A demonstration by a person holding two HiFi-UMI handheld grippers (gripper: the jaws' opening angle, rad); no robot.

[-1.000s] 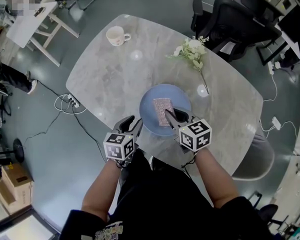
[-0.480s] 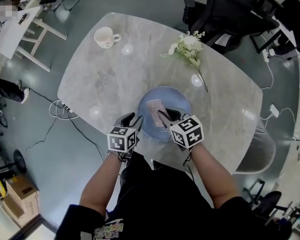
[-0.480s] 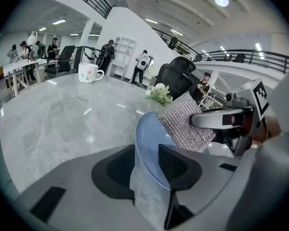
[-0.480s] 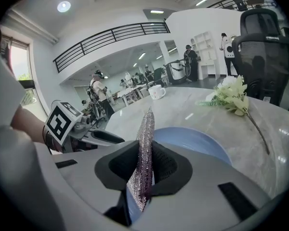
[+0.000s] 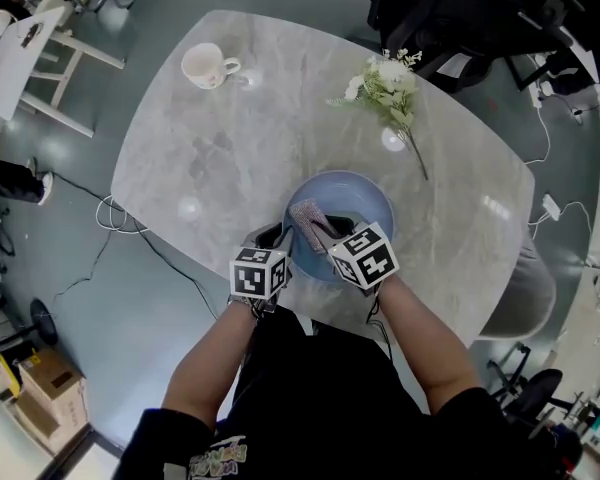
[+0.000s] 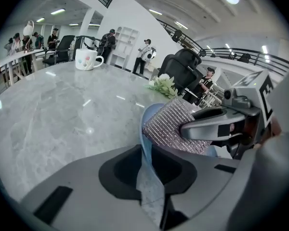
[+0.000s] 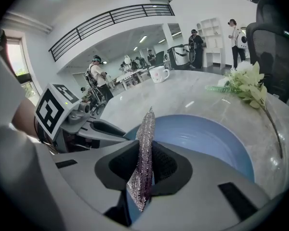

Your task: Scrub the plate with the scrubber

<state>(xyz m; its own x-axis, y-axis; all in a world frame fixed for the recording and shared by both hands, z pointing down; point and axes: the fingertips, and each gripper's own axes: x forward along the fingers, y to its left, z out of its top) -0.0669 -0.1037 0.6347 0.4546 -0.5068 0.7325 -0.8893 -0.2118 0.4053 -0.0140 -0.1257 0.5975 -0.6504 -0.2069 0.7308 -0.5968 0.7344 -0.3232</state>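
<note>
Two grippers at the grey marble tabletop (image 5: 230,138) near edge: left gripper (image 5: 273,236) jaws, just closing, clamp the round light-blue plate (image 5: 372,200) near rim; right gripper (image 5: 330,236) pinches the silver mesh scrubber (image 5: 305,215) above it. White mug (image 5: 202,65) sits at the far-left corner.

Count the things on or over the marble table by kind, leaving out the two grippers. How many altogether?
plate: 1
scrubber: 1
mug: 1
flower sprig: 1
Total: 4
</note>
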